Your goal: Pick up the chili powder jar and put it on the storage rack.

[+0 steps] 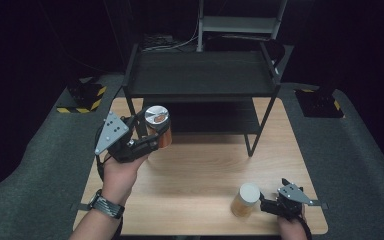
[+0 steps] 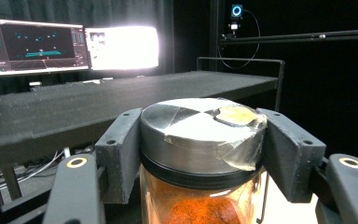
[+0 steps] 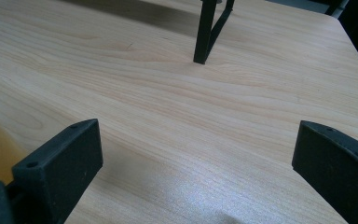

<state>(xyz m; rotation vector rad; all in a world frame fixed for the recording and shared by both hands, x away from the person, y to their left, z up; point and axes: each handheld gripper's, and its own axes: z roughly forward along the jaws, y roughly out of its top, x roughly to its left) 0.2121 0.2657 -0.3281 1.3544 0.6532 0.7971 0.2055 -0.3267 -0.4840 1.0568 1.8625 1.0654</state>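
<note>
A dark room surrounds the pale wooden table (image 1: 200, 170), with a black two-tier shelf rack (image 1: 202, 75) standing at its far end. My left gripper (image 1: 152, 134) is clamped on a jar (image 1: 158, 126), its pads (image 2: 120, 149) pressed to either side of the silver lid (image 2: 200, 133) (clear tape crosses the top of it). I hold that jar lifted just in front of the rack's left leg, orange-brown contents showing through the glass. My left hand (image 1: 122, 172) reaches in at a slant, a watch (image 1: 106, 205) on the wrist. My right gripper (image 1: 266, 204) rests low near the table's near edge, well away from the rack, jaws spread wide over bare wood. A second jar (image 1: 245, 200) with a white lid stands just to its left; whether they touch I cannot tell. My right hand (image 1: 291, 227) is cut off by the frame's bottom edge.
</note>
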